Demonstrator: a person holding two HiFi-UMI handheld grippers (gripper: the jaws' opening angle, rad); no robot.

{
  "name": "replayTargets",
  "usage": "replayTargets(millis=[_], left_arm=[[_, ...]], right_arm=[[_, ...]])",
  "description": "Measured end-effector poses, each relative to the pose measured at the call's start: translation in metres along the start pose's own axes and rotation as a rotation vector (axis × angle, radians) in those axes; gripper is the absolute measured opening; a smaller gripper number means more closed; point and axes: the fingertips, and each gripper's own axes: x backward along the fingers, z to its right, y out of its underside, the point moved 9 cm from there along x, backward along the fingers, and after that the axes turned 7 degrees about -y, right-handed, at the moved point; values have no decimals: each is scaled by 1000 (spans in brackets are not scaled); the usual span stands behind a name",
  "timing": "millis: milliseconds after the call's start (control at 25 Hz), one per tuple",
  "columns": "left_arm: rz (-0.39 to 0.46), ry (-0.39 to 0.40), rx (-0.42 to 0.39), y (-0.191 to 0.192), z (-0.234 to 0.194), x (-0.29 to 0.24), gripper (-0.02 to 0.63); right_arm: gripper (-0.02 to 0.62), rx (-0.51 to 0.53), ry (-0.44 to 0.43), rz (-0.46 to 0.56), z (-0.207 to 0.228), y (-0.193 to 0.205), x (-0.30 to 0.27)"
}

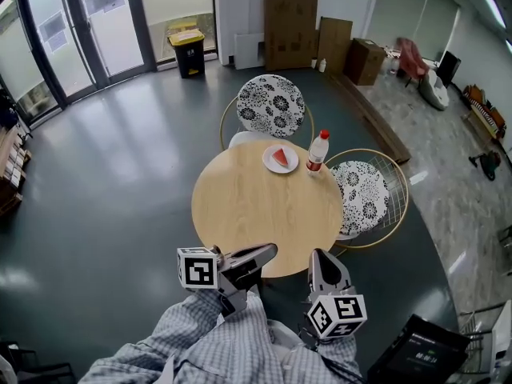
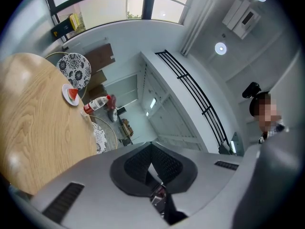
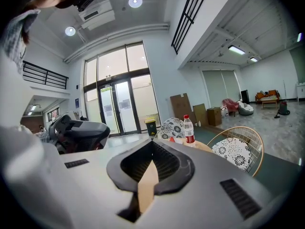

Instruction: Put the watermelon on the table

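Note:
A red watermelon slice lies on a white plate at the far side of the round wooden table. Next to the plate stands a red-capped bottle. My left gripper hovers at the table's near edge, shut with nothing in it. My right gripper is beside it, a little off the edge, also shut and empty. In the left gripper view the jaws meet, with the watermelon slice far off. From the right gripper I see the bottle beyond its closed tips.
Two wire chairs with black-and-white patterned cushions stand at the table's far side and right side. A yellow-lidded bin and cardboard boxes line the far wall. A black case sits on the floor at my right.

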Motion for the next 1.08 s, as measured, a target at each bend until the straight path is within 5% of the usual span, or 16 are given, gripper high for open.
replayTargets(millis=[1080], left_arm=[[4, -10, 43, 6, -1, 11, 6]], right_arm=[[8, -12, -26, -41, -10, 6, -1]])
